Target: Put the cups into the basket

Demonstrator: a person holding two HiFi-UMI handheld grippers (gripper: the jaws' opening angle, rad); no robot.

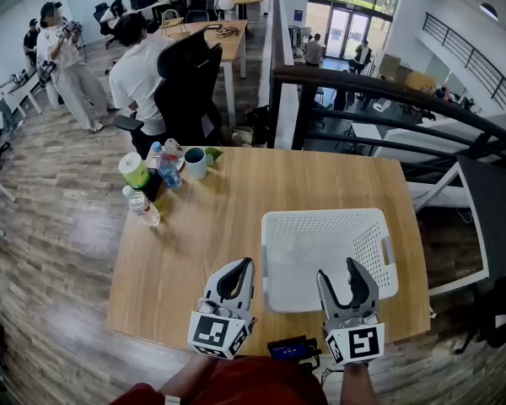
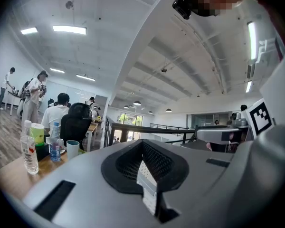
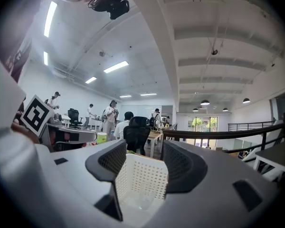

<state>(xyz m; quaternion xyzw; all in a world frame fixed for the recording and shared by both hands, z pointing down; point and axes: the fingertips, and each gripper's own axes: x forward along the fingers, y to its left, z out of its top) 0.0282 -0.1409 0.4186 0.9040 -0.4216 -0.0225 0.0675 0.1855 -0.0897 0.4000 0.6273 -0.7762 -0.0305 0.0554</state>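
- A pale cup is stood upright at the 11 o'clock corner of the counter, beside bottles and a green tub.
- A white basket with many small holes is set at 4 o'clock, well apart from the cup.
- The left tongs are closed tip to tip.
- The right tongs are held apart at the basket's near edge.
- The counter is made of light wood.
- A wooden floor, a black rail and people are seen at 12 o'clock.
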